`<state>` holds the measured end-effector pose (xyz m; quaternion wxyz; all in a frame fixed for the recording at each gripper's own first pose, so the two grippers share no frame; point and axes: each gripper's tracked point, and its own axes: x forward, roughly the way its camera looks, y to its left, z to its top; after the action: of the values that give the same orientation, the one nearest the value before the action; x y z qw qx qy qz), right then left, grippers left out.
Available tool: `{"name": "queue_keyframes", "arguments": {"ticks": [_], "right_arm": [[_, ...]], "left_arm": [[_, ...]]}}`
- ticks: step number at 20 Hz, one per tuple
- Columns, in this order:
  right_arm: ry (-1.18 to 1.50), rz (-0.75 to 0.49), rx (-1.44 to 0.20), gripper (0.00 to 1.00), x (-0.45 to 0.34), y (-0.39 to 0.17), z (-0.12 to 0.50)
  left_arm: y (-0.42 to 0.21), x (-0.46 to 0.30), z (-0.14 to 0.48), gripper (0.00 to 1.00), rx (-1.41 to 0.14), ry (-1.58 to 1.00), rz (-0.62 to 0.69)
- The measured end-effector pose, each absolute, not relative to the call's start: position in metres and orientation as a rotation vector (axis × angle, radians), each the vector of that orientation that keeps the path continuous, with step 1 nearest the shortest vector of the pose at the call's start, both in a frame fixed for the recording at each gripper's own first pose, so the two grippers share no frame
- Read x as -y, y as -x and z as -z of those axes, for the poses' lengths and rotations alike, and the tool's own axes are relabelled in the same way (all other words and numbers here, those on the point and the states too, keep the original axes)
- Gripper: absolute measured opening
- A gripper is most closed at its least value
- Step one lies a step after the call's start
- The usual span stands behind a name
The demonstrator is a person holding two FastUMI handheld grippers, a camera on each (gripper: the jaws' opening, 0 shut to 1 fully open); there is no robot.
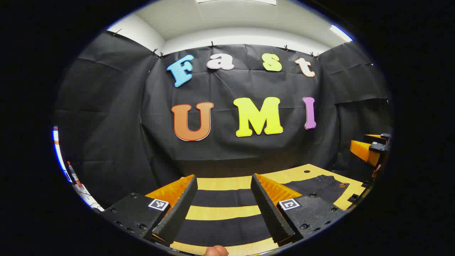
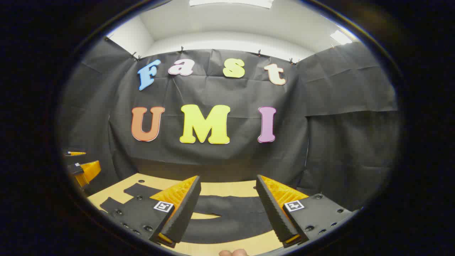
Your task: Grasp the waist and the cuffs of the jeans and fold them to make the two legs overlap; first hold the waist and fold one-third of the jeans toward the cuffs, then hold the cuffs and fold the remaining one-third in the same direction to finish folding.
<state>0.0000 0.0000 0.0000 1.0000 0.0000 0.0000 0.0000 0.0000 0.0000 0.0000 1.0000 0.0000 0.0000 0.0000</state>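
Note:
Dark jeans (image 1: 227, 199) lie flat across the light wooden table (image 1: 295, 174). In the left gripper view the two legs run as dark bands with wood between them, and the waist end (image 1: 321, 188) lies to the right. My left gripper (image 1: 224, 177) hovers open above the legs, holding nothing. In the right gripper view the wide waist part of the jeans (image 2: 231, 209) lies under my right gripper (image 2: 228, 176), which is open and holds nothing. The leg ends (image 2: 137, 191) reach away to the left. Each gripper appears at the edge of the other's view: right gripper (image 1: 369, 149), left gripper (image 2: 83, 169).
The black cloth wall stands close behind the table's far edge (image 2: 227, 187). A small round hole (image 1: 306, 171) marks the tabletop near the waist. A white strip with a red pen-like thing (image 1: 73, 174) sits at the far left. A person's fingertip (image 1: 217, 251) shows at the bottom.

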Motion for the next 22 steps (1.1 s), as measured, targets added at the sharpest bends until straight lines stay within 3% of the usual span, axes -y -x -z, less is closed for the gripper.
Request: {"name": "queue_keyframes", "arguments": {"ticks": [16,22], "right_arm": [[0.019,-0.011,-0.005,0.97,0.002,-0.012,0.006],[0.019,-0.010,-0.053,0.94,0.005,-0.021,0.024]], "left_arm": [[-0.004,0.000,0.000,0.96,-0.005,-0.019,0.009],[-0.003,0.000,0.011,0.96,-0.071,0.014,0.003]]}}
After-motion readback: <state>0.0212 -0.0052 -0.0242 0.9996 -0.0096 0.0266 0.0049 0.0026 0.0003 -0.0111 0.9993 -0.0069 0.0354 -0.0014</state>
